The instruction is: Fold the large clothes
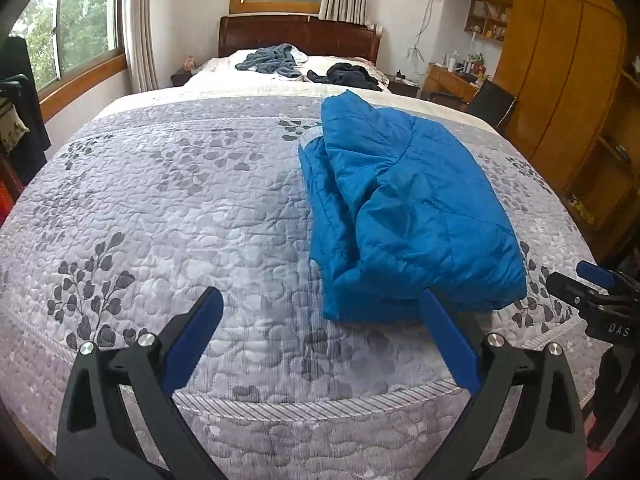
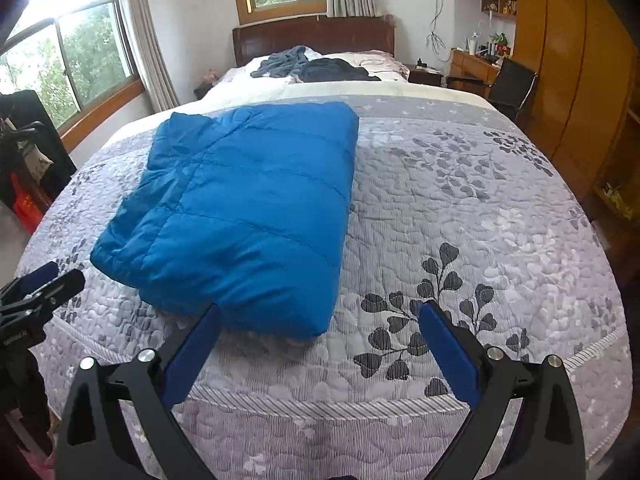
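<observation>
A big bed [image 2: 460,216] with a gray leafy cover fills the room. The blue jacket [image 2: 240,216] lies folded on it, long side running away from both grippers. The left gripper [image 1: 322,320] and right gripper [image 2: 320,332] are wide open, hold nothing, and sit just before its near edge.

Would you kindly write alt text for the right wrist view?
A folded blue puffer jacket lies on a grey leaf-patterned quilt, just ahead of the open right hand-held gripper, which holds nothing. The left hand-held gripper shows at the left edge.

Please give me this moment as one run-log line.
blue jacket: folded, on bed | left gripper: open, empty | right gripper: open, empty
</observation>
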The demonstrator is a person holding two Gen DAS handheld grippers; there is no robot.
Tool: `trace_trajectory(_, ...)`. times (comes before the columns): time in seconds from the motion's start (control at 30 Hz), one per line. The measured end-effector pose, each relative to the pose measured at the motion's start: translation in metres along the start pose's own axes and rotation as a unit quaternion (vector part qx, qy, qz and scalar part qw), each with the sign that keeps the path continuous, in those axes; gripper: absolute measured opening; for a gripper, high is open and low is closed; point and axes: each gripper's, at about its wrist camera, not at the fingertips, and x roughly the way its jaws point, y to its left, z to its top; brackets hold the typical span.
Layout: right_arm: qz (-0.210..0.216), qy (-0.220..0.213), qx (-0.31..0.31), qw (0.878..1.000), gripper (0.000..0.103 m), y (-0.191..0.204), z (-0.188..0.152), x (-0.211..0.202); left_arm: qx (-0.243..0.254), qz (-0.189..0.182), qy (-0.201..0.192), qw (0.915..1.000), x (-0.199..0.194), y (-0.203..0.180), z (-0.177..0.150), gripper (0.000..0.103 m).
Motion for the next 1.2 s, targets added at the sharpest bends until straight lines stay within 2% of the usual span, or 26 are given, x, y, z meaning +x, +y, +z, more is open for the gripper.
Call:
trace_trajectory(0.43, -0.024, -0.004, -0.006, 1.000, 0.099, 0.005, -0.005, -0.007, 0.016, 0.012, -0.003, 0.9998, -0.006, -0.010, -0.005, 0.098)
trace_trajectory(1.2, -0.035, 0.011, -0.005, 0.999, 0.099, 0.001, -0.004, 0.005, 0.014, 0.028, 0.007, 0.9995, 0.004, -0.009, -0.006, 0.098)
